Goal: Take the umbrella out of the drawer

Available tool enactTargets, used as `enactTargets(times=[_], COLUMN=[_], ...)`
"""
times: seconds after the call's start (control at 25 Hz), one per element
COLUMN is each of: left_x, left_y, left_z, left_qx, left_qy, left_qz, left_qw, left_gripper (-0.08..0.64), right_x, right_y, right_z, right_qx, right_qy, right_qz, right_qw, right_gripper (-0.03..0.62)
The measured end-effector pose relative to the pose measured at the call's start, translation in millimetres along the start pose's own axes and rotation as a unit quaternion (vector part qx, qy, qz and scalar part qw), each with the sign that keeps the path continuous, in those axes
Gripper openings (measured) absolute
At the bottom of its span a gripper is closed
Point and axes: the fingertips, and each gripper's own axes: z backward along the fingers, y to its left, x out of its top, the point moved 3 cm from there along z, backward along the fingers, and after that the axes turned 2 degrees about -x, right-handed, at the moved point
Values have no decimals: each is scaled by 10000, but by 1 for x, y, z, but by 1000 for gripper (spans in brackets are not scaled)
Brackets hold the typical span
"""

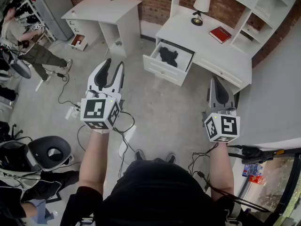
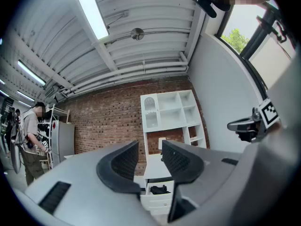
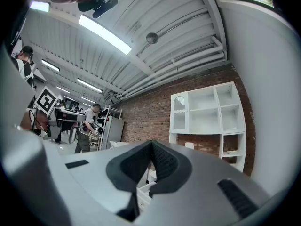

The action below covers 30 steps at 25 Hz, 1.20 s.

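1. Looking down in the head view, the task seems barely begun. The drawer (image 1: 165, 70) of the white desk (image 1: 221, 55) stands pulled out, and the black umbrella (image 1: 168, 55) lies inside it, untouched. Reaching in, gripping it and lifting it out are all left to do. The left gripper (image 1: 114, 65) and the right gripper (image 1: 215, 81) are held out level on outstretched forearms over the floor, both aimed toward the desk and well apart from the drawer
2. In the left gripper view, the jaws stand partly open with nothing between them. Through the gap, far ahead, the open drawer shows with the dark umbrella in it, so this gripper looks lined up for the reach
3. In the right gripper view, the jaws are pressed together and empty. Only a corner of the drawer shows beneath them, and the umbrella is not visible here
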Motion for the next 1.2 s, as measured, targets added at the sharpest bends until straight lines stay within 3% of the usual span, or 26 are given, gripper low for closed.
enactTargets(times=[0.52, 0.68, 0.76, 0.92, 1.2], left_x=[6, 1, -2, -8, -20], left_y=[-88, -114, -124, -125, -101], left_z=[-19, -23, -24, -28, -52], left_qx=[167, 233, 245, 299, 306], left_qy=[-7, 55, 79, 171, 222], left_qz=[137, 146, 155, 202, 363], left_qw=[9998, 9996, 9995, 9992, 9986], left_gripper=[155, 155, 155, 155, 155], right_x=[-10, -18, -23, -33, -38], right_y=[-94, -121, -132, -138, -133], right_z=[31, 37, 37, 33, 6], right_qx=[91, 190, 240, 305, 288], right_qy=[-177, -155, -148, -89, 10], right_qz=[-137, -199, -256, -434, -335], right_qw=[9997, 9995, 9993, 9985, 9990], right_gripper=[0, 83, 87, 87, 98])
